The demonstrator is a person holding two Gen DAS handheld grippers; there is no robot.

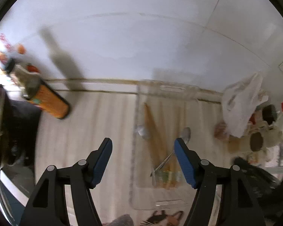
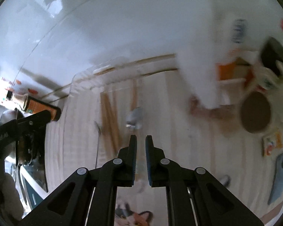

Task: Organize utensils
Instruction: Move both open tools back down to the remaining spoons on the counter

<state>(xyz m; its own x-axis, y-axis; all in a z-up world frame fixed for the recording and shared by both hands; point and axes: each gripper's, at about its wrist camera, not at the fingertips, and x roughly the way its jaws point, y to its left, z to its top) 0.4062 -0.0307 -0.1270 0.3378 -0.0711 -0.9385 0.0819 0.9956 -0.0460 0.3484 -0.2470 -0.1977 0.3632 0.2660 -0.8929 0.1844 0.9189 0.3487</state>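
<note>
A clear plastic tray (image 1: 137,101) lies on the beige striped cloth and holds wooden chopsticks (image 1: 154,137) and two metal spoons (image 1: 186,133) (image 1: 142,130). My left gripper (image 1: 143,141) hangs open just above the tray's left half, with nothing between its blue pads. The right wrist view shows the same tray (image 2: 81,75), the chopsticks (image 2: 109,116) and a blurred spoon (image 2: 135,116) lying just beyond my right gripper (image 2: 141,138). Its jaws stand almost together with only a narrow slit, and I see nothing gripped in it.
An orange bottle (image 1: 51,101) lies on its side to the left of the tray. A white plastic bag (image 1: 241,101) and mugs (image 1: 256,141) crowd the right side. A loose spoon (image 2: 225,180) and a blue flat item (image 2: 279,177) lie at the front right. A white tiled wall stands behind.
</note>
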